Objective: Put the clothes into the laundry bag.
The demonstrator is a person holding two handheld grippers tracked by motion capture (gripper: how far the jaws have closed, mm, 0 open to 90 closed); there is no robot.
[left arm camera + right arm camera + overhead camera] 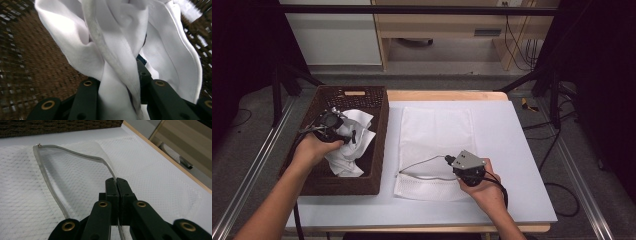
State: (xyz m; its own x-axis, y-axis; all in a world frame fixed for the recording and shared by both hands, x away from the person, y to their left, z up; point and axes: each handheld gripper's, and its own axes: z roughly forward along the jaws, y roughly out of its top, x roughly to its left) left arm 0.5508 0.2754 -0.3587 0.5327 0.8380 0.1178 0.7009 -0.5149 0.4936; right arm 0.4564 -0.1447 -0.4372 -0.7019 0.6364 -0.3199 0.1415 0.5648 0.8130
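The white cloth lies crumpled in the brown woven basket at the left of the table, and a bunched fold of it is pinched between the jaws of the left gripper. In the left gripper view the cloth runs as a twisted rope up from between the two black jaws and spreads into loose folds above them, with the basket's weave behind it. The left hand holds the gripper over the basket's middle.

Just beside the basket, on the pale blue table top, a white mesh laundry bag lies flat (its long side running away from the person). Its near end has a grey zipper edge that is lifted into an arc, so the mouth gapes. The right gripper is clamped tight on that edge: in the right gripper view the jaws meet with the zipper tape caught between them, and the upper mesh layer is raised off the lower one. The right hand rests near the bag's near right corner.
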